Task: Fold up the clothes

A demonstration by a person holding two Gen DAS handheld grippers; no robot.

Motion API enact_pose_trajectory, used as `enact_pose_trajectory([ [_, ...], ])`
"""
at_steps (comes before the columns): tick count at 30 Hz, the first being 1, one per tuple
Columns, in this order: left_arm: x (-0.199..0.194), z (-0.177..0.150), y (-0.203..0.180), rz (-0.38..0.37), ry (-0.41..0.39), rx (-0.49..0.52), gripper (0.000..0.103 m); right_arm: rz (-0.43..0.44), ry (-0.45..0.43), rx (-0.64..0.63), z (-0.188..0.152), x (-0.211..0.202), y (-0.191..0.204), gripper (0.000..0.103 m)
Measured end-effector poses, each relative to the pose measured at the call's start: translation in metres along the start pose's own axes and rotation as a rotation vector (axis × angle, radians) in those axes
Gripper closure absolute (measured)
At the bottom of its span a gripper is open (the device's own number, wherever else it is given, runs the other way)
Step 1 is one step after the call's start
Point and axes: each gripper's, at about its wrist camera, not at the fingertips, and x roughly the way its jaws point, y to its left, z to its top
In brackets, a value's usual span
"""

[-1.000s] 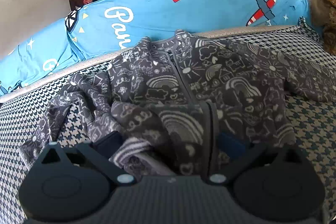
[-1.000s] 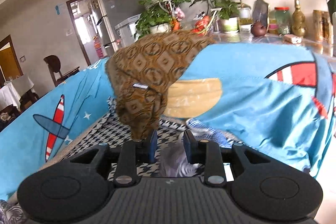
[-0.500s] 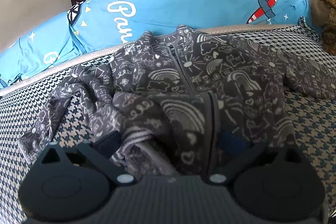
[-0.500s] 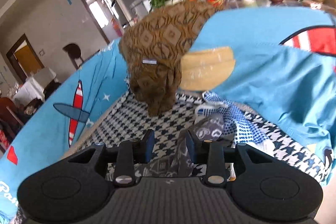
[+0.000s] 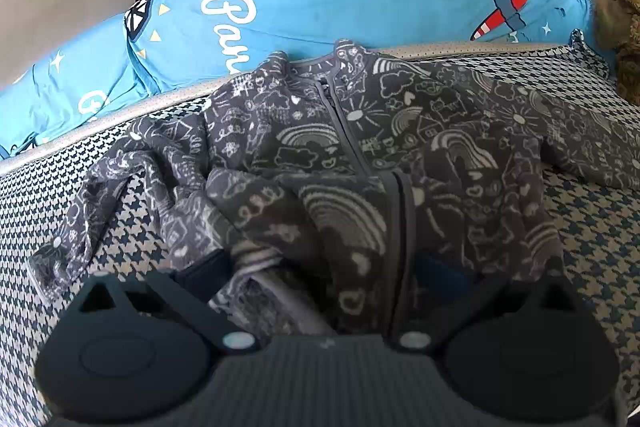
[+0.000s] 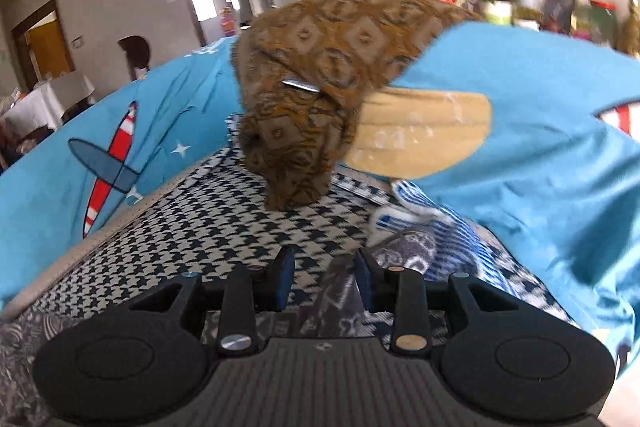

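A grey zip jacket [image 5: 360, 131] with white doodle print lies spread on the houndstooth sofa seat [image 5: 592, 227]. Its left sleeve is crumpled and its right sleeve runs off to the right. My left gripper [image 5: 320, 267] sits at the hem with its jaws wide apart. Bunched hem fabric fills the space between them and covers the fingertips. In the right wrist view the jacket's sleeve end [image 6: 340, 291] lies between the fingers [image 6: 284, 279] of my right gripper [image 6: 324, 259], against the right pad. A gap shows at the left pad, so this gripper is open.
A brown patterned cushion [image 6: 316, 87] hangs over the blue sofa cover [image 6: 520, 155] just beyond the right gripper. A blue and white knitted cloth [image 6: 420, 215] lies to its right. The blue backrest [image 5: 320, 7] runs behind the jacket, with chairs and plants beyond.
The right gripper has sunk toward the seat and rolled a little, and the sleeve that stood up between its fingers now lies lower. The left gripper and the jacket hem have not moved.
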Motion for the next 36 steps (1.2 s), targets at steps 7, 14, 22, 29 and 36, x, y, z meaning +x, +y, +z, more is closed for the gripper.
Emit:
enact_pose_trajectory([
  [7, 0.002, 0.000, 0.001, -0.007, 0.007, -0.010, 0.000, 0.041, -0.013, 0.050, 0.007, 0.003, 0.002, 0.071],
  [14, 0.003, 0.000, 0.001, -0.009, 0.014, -0.011, 0.000, -0.071, 0.180, 0.169, 0.004, 0.036, -0.025, 0.071],
  [22, 0.005, -0.001, -0.001, -0.007, 0.018, -0.005, 0.000, -0.104, 0.184, 0.107, 0.000, 0.042, -0.022, 0.069],
  [29, 0.006, -0.001, -0.003, -0.001, 0.018, 0.002, 0.000, -0.143, 0.186, -0.030, -0.007, 0.044, 0.001, 0.051],
  [36, 0.007, -0.001, -0.004, 0.000, 0.020, 0.005, 0.000, -0.206, 0.151, -0.020, -0.006, 0.038, -0.002, 0.090],
])
